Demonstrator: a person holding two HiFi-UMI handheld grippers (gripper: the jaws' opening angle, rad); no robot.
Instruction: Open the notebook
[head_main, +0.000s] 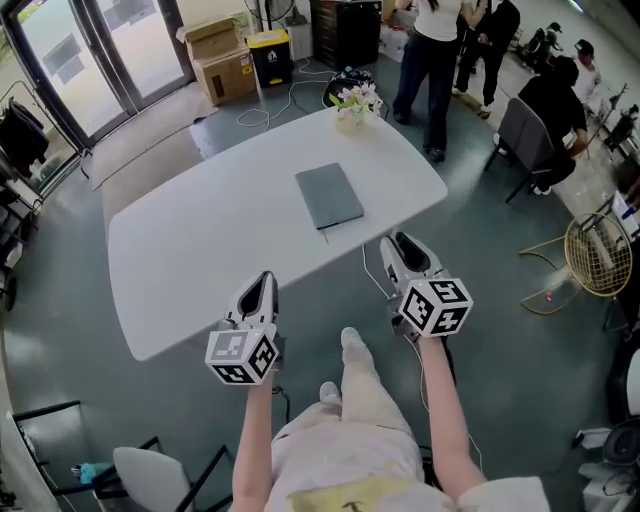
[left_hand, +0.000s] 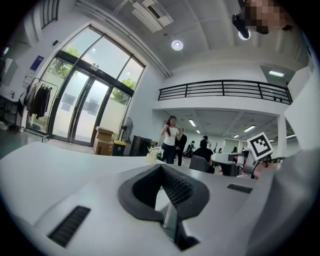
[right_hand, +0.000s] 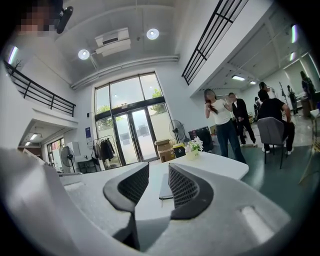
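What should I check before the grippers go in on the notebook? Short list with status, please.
1. Notebook closed and lying flat on the white table: ok.
2. Right gripper jaws apart, nothing between them: ok.
3. Left gripper jaws apart, nothing between them: ok.
4. Contact with the notebook: not ok; both grippers are at the table's near edge, short of it.
5. Right gripper lined up: ok; its own view shows the notebook ahead between the jaws.
6. Flower pot clear of the notebook: ok, apart at the far edge.
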